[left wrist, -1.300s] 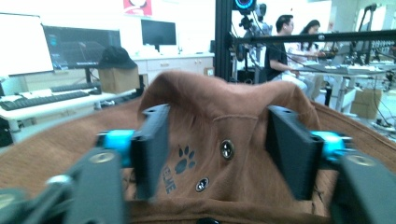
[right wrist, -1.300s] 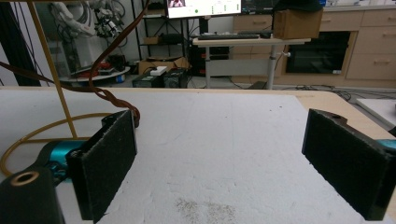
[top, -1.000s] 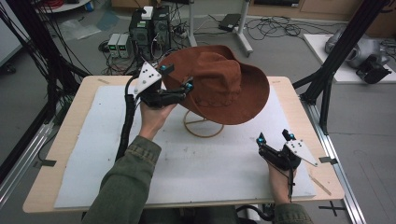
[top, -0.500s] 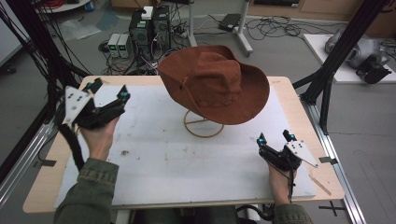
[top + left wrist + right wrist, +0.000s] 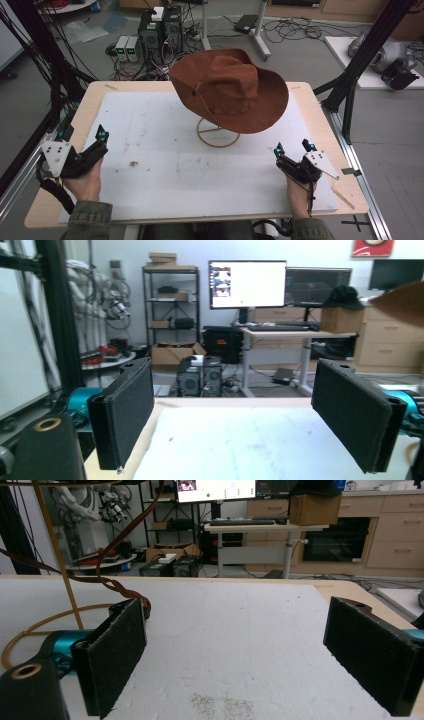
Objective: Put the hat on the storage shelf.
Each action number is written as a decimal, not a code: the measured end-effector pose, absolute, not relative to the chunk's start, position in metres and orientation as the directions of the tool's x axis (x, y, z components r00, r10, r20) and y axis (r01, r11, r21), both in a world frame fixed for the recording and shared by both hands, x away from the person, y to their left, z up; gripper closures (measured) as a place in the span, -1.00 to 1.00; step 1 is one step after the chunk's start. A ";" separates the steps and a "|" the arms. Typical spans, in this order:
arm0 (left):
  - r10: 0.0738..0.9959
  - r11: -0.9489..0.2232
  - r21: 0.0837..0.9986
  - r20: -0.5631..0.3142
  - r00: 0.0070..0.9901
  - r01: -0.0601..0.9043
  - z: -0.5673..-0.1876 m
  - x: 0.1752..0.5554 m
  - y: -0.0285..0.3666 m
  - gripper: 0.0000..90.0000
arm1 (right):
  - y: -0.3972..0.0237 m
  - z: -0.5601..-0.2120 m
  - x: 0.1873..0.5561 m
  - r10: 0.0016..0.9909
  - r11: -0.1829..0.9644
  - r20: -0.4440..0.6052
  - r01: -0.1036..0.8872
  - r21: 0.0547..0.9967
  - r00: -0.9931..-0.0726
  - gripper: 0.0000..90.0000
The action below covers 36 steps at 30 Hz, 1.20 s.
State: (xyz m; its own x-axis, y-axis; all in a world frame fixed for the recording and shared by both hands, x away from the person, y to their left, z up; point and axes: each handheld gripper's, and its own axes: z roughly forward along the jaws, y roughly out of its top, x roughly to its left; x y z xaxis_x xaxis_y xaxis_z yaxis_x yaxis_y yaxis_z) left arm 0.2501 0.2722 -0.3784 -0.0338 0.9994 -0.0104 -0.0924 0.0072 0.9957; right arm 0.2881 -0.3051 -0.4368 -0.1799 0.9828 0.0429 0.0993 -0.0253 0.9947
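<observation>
On its wire stand [image 5: 218, 134] sits the brown hat [image 5: 230, 90]; left gripper [image 5: 80, 135] (at eight o'clock) and right gripper [image 5: 292, 147] (at four o'clock) gape wide, holding nothing.

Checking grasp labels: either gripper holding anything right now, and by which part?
Nothing held. Left gripper and right gripper are both open with empty jaws; the brown hat sits on its wire stand.

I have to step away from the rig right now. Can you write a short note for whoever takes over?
Left gripper: open, holding nothing, at the table's left edge.
Right gripper: open, holding nothing, at the near right.
Brown hat: sits tilted on the gold wire stand at mid-table, clear of both grippers.
Done: the hat is on the stand.
Left: apparently nothing; straighten the hat if needed.
</observation>
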 end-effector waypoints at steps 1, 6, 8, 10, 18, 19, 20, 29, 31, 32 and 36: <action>0.999 0.009 0.996 -0.013 -0.040 -0.090 -0.384 0.248 0.273 -0.61 | -0.305 -0.437 0.288 0.983 -0.026 0.044 0.101 0.995 -0.179 -0.79; 0.998 -0.006 0.998 0.002 -0.065 -0.067 -0.409 0.241 0.277 -0.60 | -0.305 -0.437 0.287 0.983 -0.025 0.043 0.103 0.994 -0.180 -0.79; 0.998 -0.001 0.998 -0.003 -0.066 -0.056 -0.418 0.240 0.278 -0.60 | -0.304 -0.438 0.287 0.983 -0.027 0.046 0.107 0.994 -0.179 -0.79; 0.998 -0.004 0.999 0.002 -0.059 -0.048 -0.426 0.239 0.278 -0.60 | -0.305 -0.438 0.288 0.983 -0.025 0.044 0.106 0.994 -0.178 -0.79; 0.999 0.006 0.999 -0.008 -0.041 -0.045 -0.435 0.241 0.277 -0.60 | -0.306 -0.438 0.287 0.984 -0.026 0.044 0.106 0.994 -0.175 -0.79; 0.999 0.010 0.999 -0.011 -0.040 -0.045 -0.435 0.241 0.277 -0.60 | -0.306 -0.438 0.287 0.984 -0.025 0.044 0.107 0.994 -0.174 -0.79; 0.999 0.011 0.999 -0.013 -0.041 -0.043 -0.436 0.241 0.277 -0.60 | -0.307 -0.438 0.288 0.984 -0.023 0.042 0.106 0.994 -0.174 -0.79; 0.999 0.031 0.999 -0.032 -0.027 -0.034 -0.439 0.239 0.279 -0.60 | -0.308 -0.438 0.287 0.983 -0.042 0.061 0.108 0.993 -0.174 -0.79; 0.999 0.031 0.999 -0.032 -0.030 -0.039 -0.439 0.238 0.280 -0.60 | -0.308 -0.438 0.286 0.983 -0.048 0.068 0.114 0.992 -0.171 -0.79; 0.999 0.032 0.999 -0.033 -0.026 -0.039 -0.439 0.238 0.279 -0.60 | -0.308 -0.438 0.286 0.983 -0.047 0.066 0.114 0.992 -0.171 -0.79; 0.999 0.029 0.999 -0.030 -0.023 -0.038 -0.439 0.238 0.278 -0.60 | -0.309 -0.438 0.285 0.984 -0.039 0.057 0.110 0.993 -0.168 -0.79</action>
